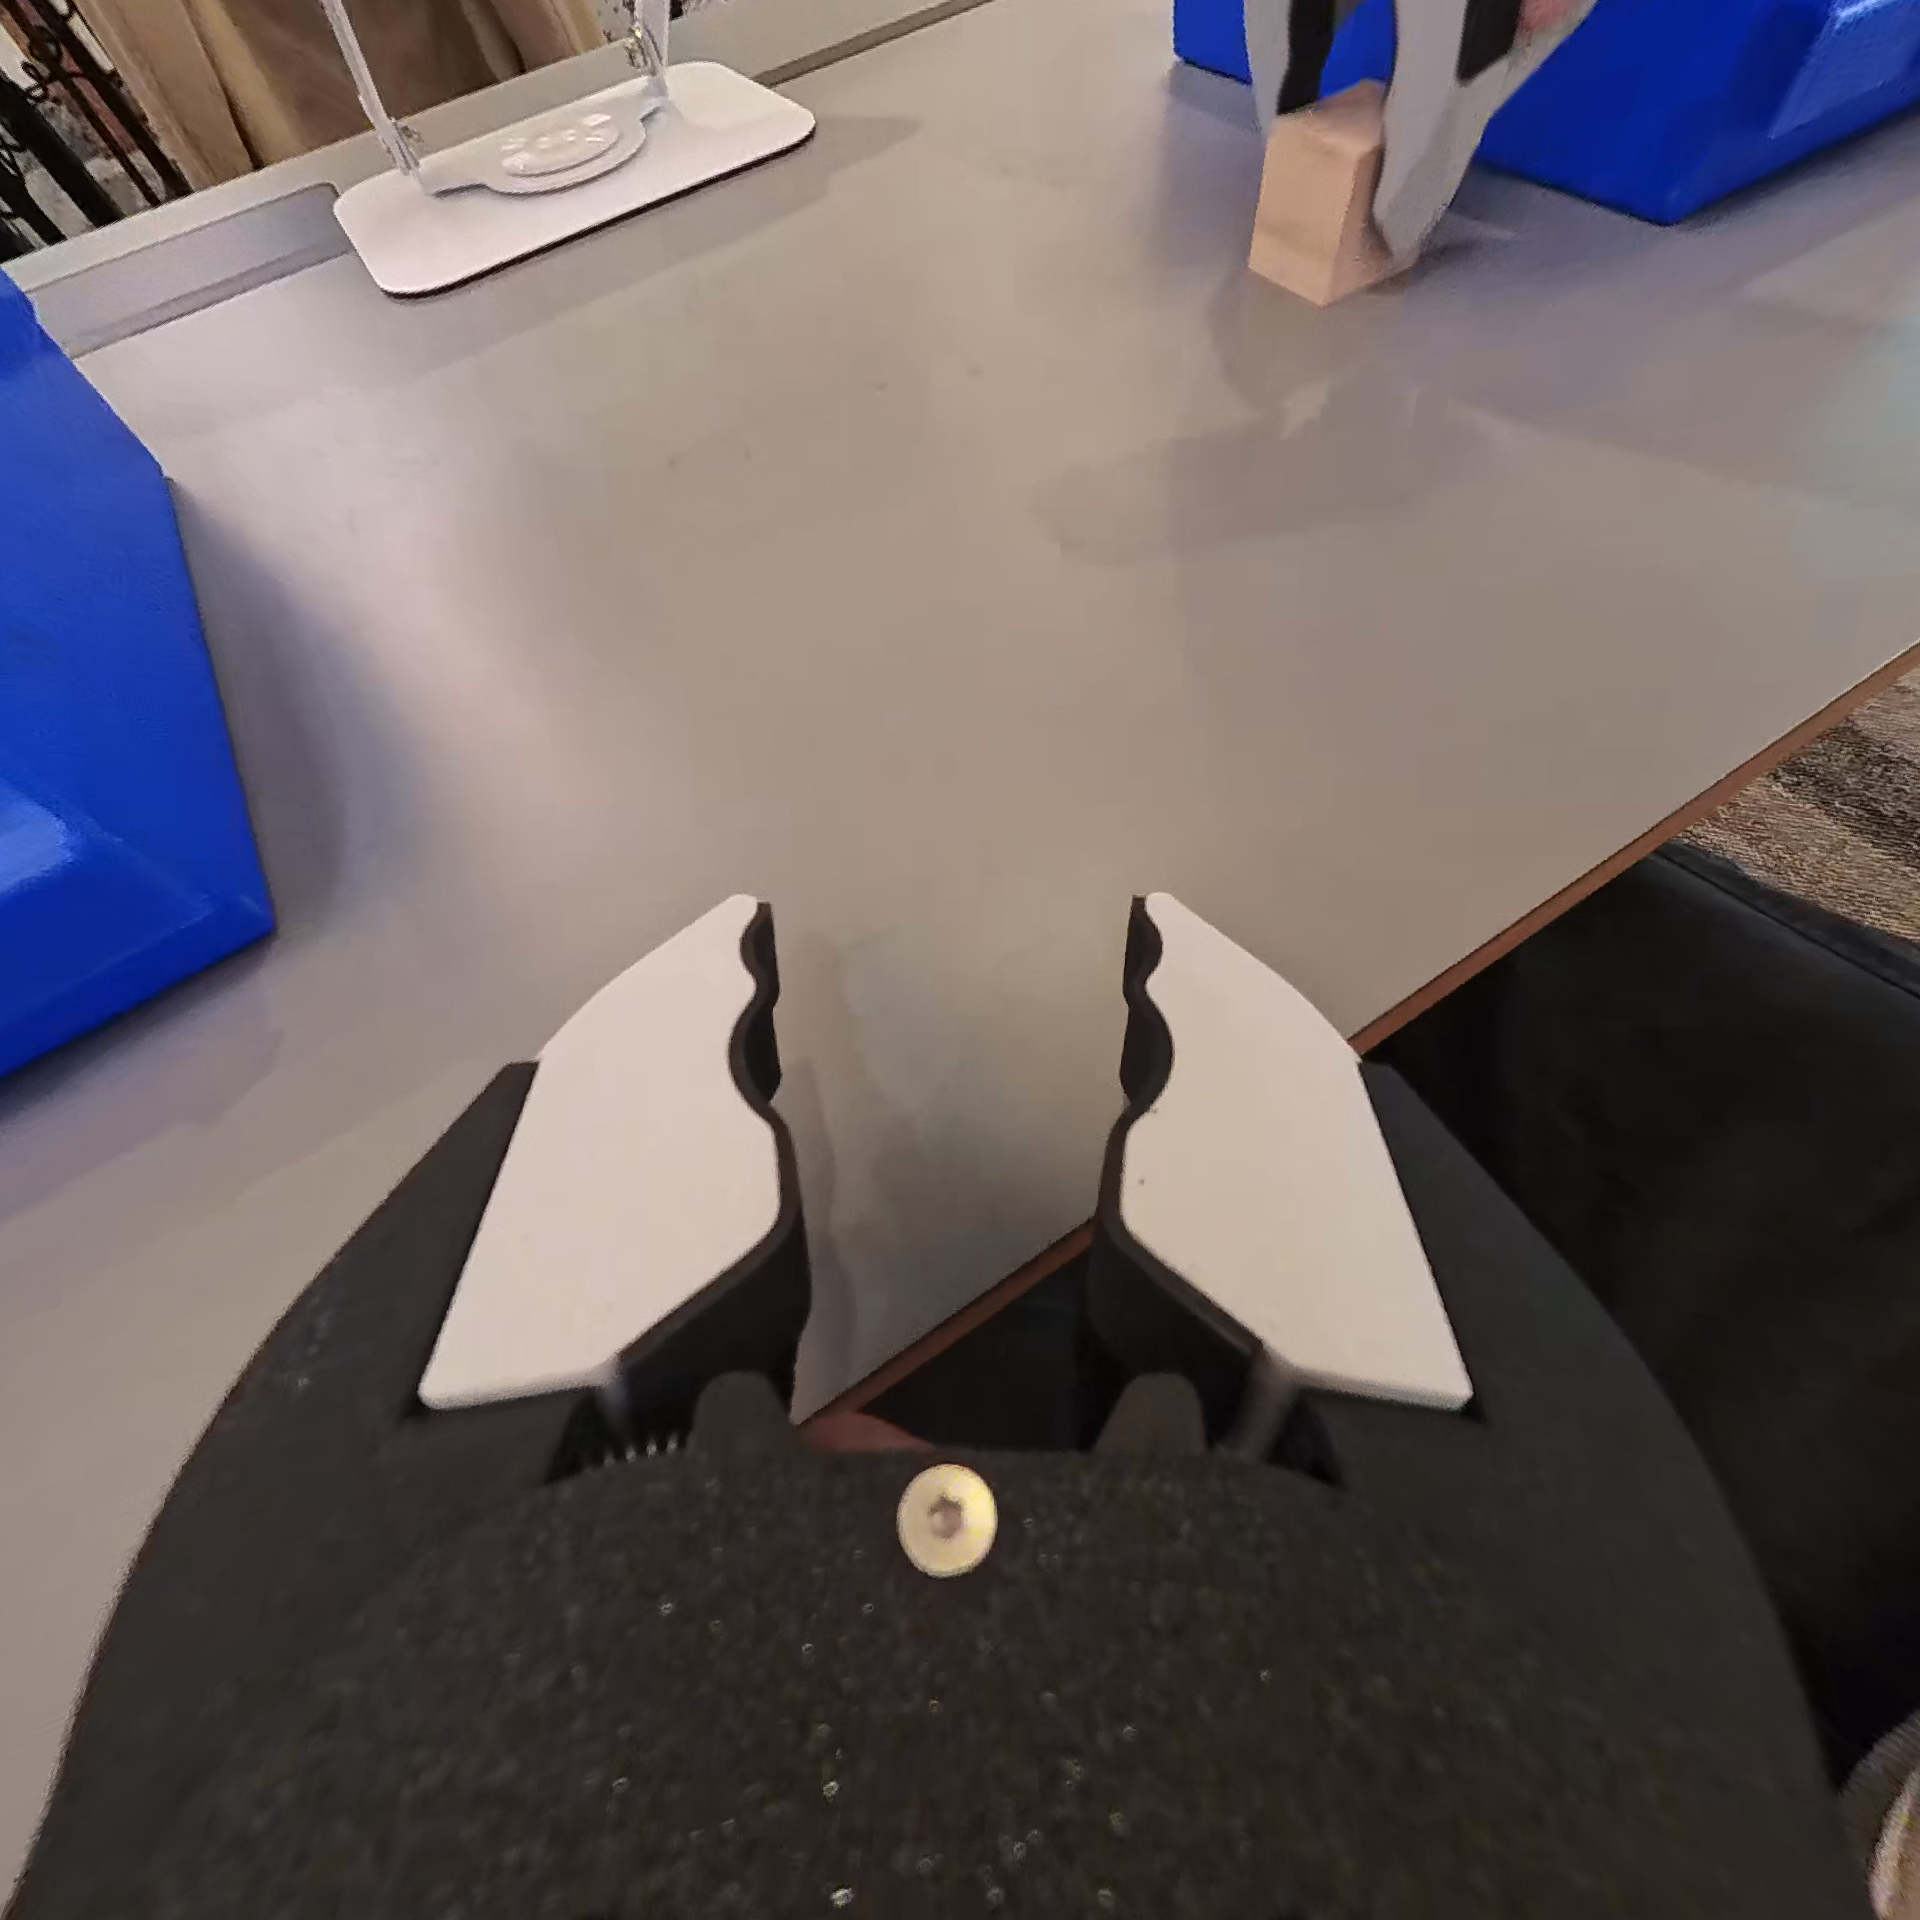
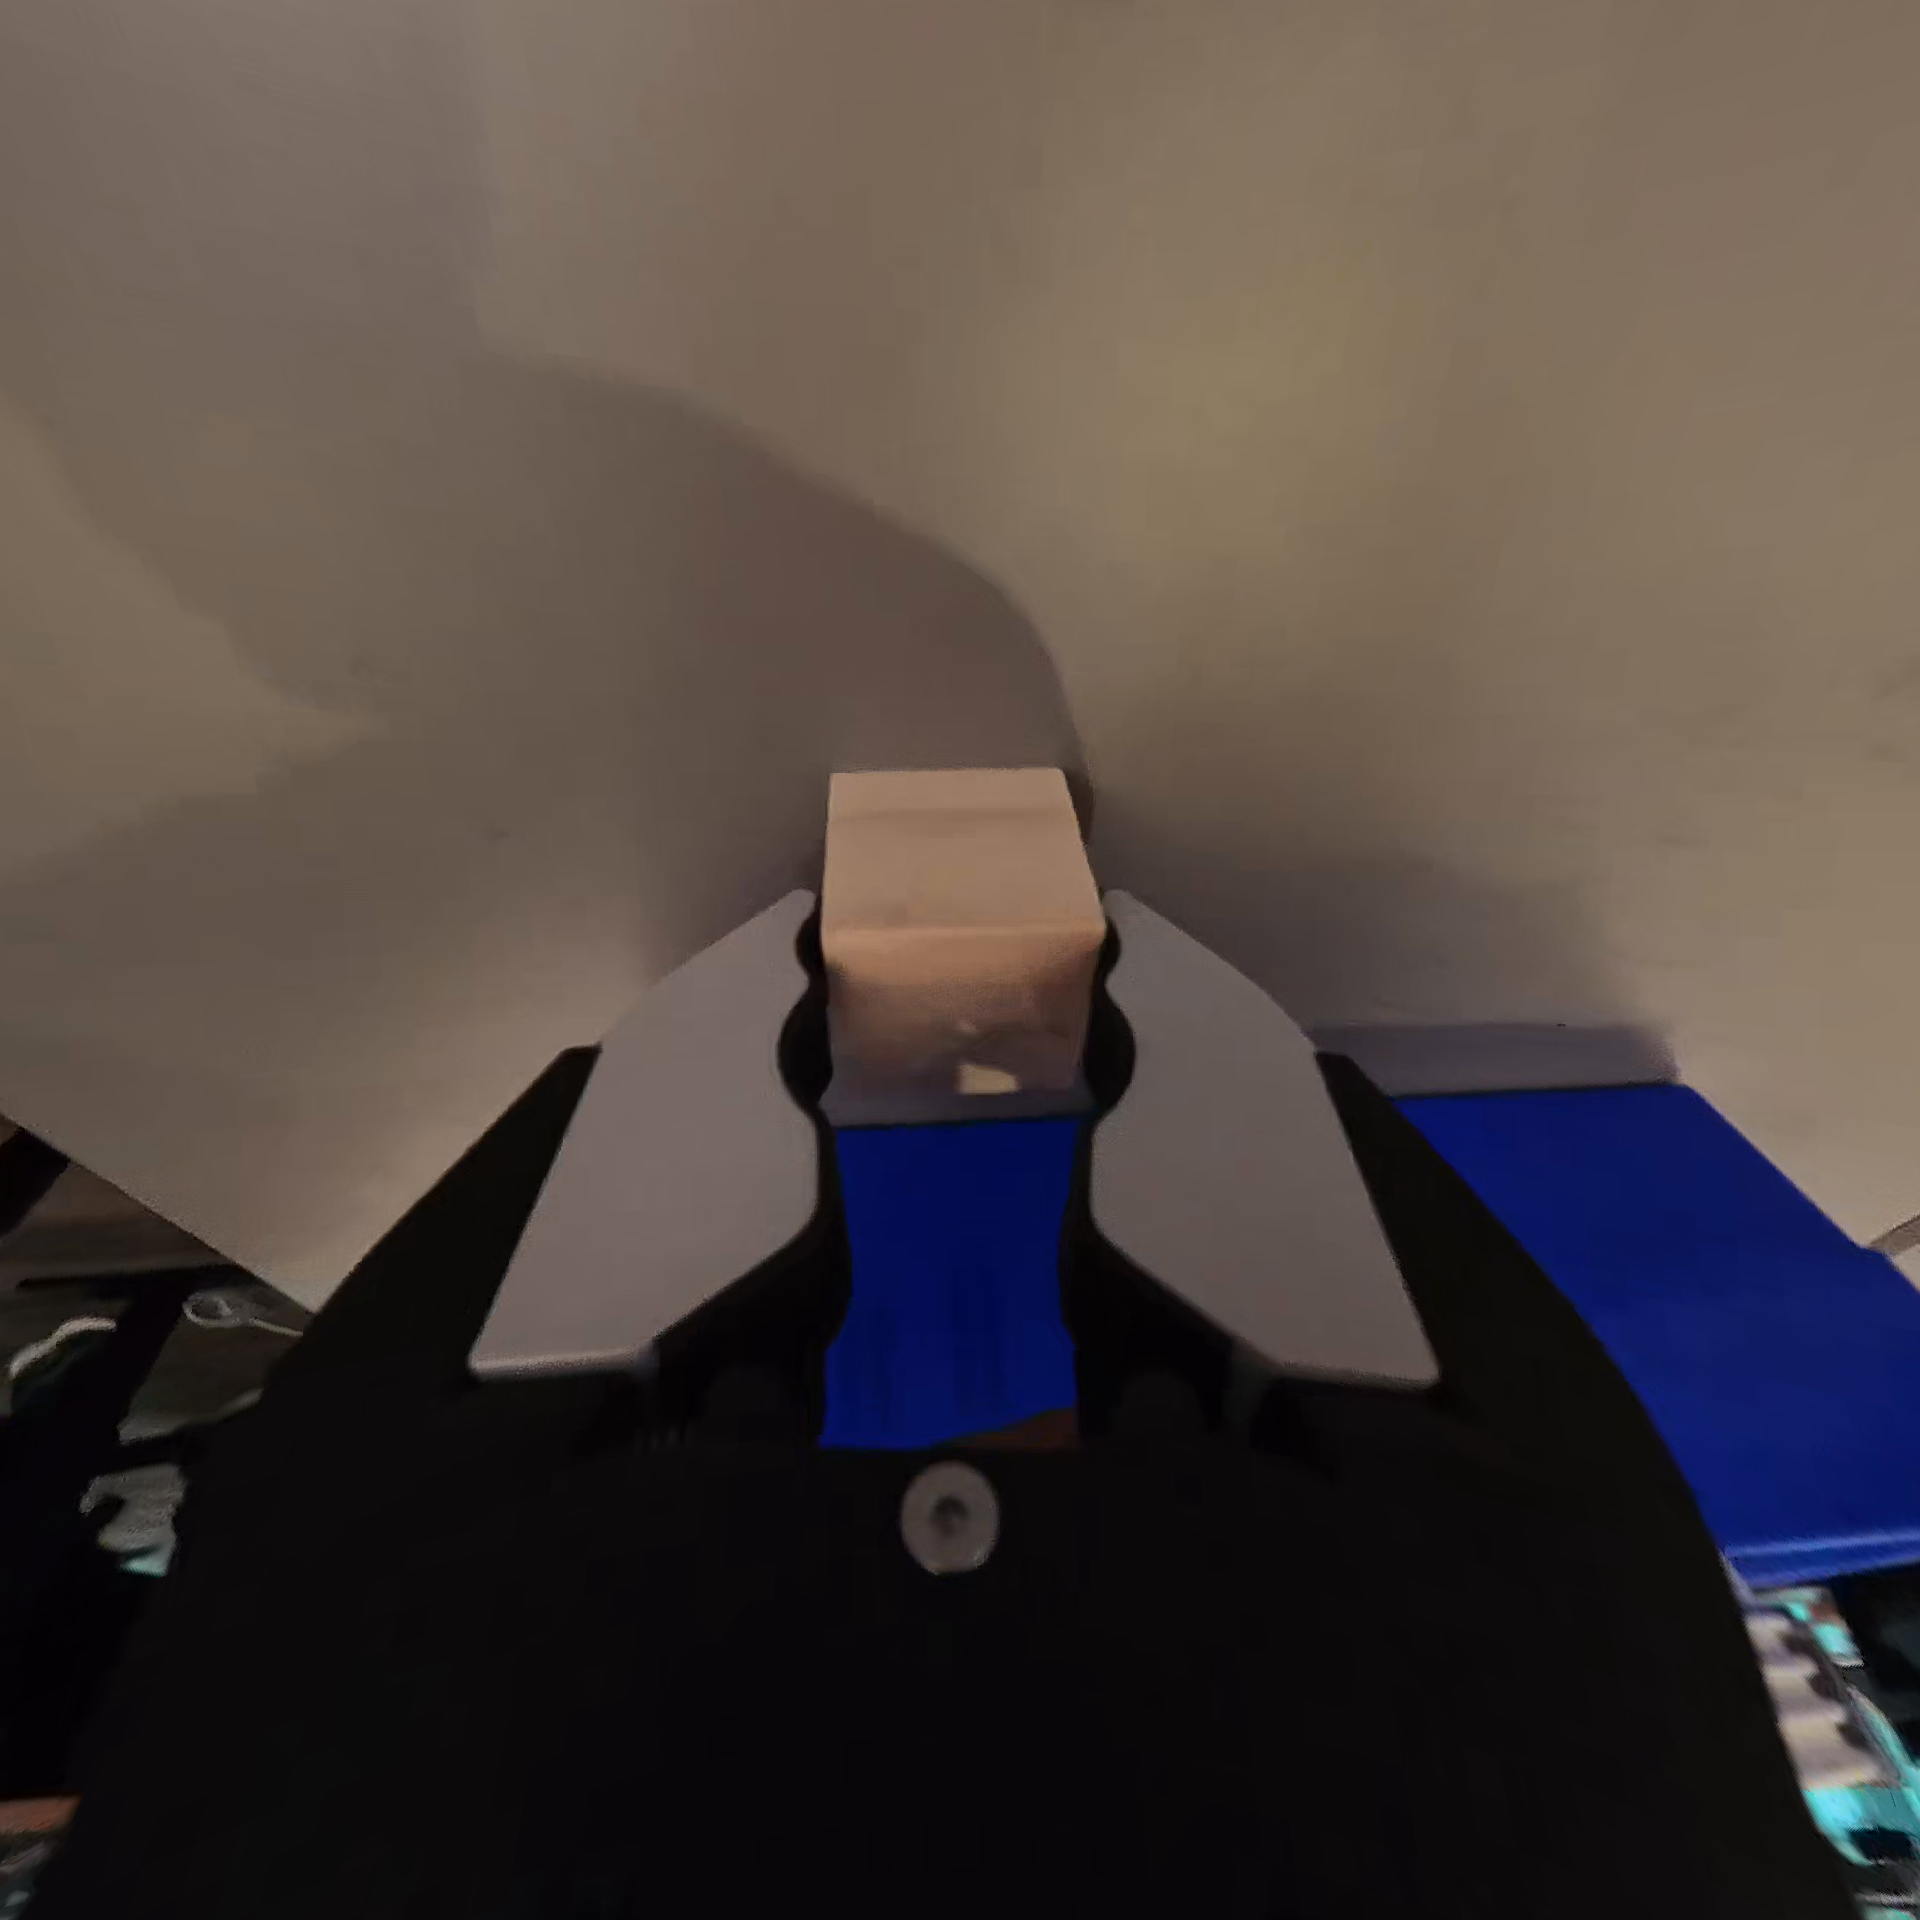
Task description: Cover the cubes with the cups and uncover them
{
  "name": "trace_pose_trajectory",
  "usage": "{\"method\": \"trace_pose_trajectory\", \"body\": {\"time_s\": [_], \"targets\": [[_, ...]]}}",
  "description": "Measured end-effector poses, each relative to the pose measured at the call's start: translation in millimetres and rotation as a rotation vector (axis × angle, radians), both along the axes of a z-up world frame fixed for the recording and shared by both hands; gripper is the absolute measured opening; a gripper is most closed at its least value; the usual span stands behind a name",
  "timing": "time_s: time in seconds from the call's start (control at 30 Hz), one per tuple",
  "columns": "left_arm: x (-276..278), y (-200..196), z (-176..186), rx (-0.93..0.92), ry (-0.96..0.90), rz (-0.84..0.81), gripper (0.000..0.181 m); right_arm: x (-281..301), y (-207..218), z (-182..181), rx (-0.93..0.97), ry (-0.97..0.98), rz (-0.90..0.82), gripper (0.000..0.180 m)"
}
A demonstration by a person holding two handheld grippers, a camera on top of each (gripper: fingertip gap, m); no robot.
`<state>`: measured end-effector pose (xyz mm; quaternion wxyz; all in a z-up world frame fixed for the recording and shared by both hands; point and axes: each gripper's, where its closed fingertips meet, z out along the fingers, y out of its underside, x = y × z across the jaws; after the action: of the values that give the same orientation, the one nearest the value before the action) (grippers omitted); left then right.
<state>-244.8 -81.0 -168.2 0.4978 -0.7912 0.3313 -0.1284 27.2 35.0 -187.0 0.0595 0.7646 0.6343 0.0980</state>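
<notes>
A pale wooden cube (image 2: 951,831) sits between the fingers of my right gripper (image 2: 956,920), which is shut on it low over the grey table (image 2: 1351,416). In the left wrist view the same cube (image 1: 1311,203) shows at the far right, held by the right gripper (image 1: 1345,182) at table level; I cannot tell if it touches the surface. My left gripper (image 1: 951,914) is open and empty above the table's near edge. No cup is in view.
A blue block (image 1: 83,675) stands at the left, and another blue block (image 1: 1683,104) lies right behind the cube; it also shows in the right wrist view (image 2: 1662,1299). A white flat base with a clear stand (image 1: 582,177) sits at the back. The table edge (image 1: 1558,904) runs diagonally at the right.
</notes>
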Motion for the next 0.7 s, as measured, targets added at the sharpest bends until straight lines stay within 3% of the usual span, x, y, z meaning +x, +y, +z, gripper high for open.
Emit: {"method": "trace_pose_trajectory", "body": {"time_s": [0.03, 0.17, 0.33, 0.4, 0.47, 0.5, 0.6, 0.7], "targets": [[-0.2, 0.5, 0.0, -0.001, -0.001, 0.000, 0.064, 0.2, -0.4, -1.0, 0.008, -0.011, 0.017, 0.046], [3.2, 0.6, 1.5, 0.001, -0.002, -0.007, 0.063, -6.4, -3.4, 33.9, 0.079, 0.048, 0.011, 0.046], [10.7, -4.1, 5.5, 0.013, -0.007, -0.028, 0.063, 2.5, -5.3, 141.5, 0.314, 0.214, -0.075, 0.046], [12.5, -6.3, 7.2, 0.015, -0.012, -0.031, 0.063, 27.6, -4.0, 179.6, 0.409, 0.243, -0.190, 0.046], [14.2, -8.3, 10.3, 0.023, -0.019, -0.033, 0.064, 63.6, -2.6, 203.2, 0.475, 0.253, -0.423, 0.046], [14.8, -8.9, 12.3, 0.028, -0.023, -0.032, 0.064, 83.9, -3.4, 207.2, 0.483, 0.252, -0.588, 0.046], [18.5, -12.2, 15.4, 0.033, -0.027, -0.045, 0.064, 114.7, -8.3, 194.6, 0.440, 0.318, -0.835, 0.046], [22.2, -14.1, 16.9, 0.044, -0.023, -0.055, 0.064, 135.2, -20.0, 154.1, 0.313, 0.280, -1.023, 0.046]]}}
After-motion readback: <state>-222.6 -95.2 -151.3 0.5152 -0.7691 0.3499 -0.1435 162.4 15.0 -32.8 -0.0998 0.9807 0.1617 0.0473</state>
